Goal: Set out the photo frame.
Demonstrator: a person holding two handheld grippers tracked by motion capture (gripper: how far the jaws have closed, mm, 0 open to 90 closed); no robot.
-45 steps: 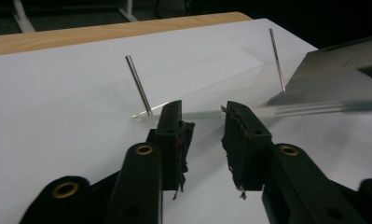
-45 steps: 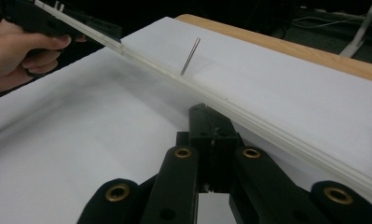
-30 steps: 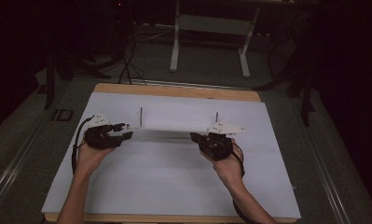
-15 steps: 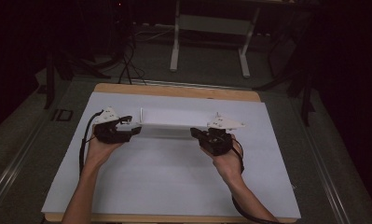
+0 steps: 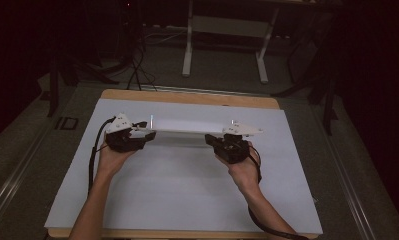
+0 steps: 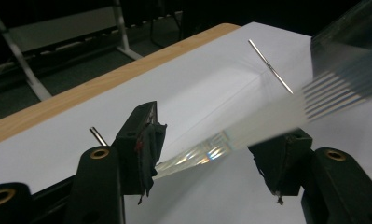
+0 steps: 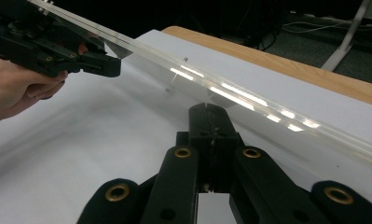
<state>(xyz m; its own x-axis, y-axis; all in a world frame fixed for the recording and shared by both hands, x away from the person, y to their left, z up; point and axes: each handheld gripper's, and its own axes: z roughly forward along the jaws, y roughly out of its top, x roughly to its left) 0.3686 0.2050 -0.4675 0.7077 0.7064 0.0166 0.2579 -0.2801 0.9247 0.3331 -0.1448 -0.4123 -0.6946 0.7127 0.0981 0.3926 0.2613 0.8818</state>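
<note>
Your left tool (image 5: pixel 146 134) sits left of centre in the high view, your right tool (image 5: pixel 218 139) right of centre, both black, each topped with a pale grey plate. Between them spans a long, flat, clear plastic strip (image 5: pixel 187 125), glossy and nearly colourless, lying across the middle of the frame above the white sheet (image 5: pixel 187 200) that covers the bench (image 5: pixel 187 97). The bench's wooden edge shows as a light brown band along the top of the sheet.

Left gripper view: your left tool's jaws stand wide apart, one at lower left, one at lower right. The strip (image 6: pixel 230 135) passes through the gap between them, running from lower centre to upper right, with bright refracted glints near the left jaw. The left jaw's pad looks dark and ragged at its edge. Whether that jaw touches the strip, you cannot tell from here. A thin metal pin (image 6: pixel 270 66) lies in the upper right, over the strip.

Right gripper view: your right tool's jaws are pressed together at centre frame. The strip (image 7: pixel 249 100) runs diagonally from upper left to lower right just behind the tips; a grip on it cannot be confirmed. Your left hand (image 7: pixel 16 86) and its tool (image 7: pixel 106 65) show at upper left, at the strip's far end.
</note>
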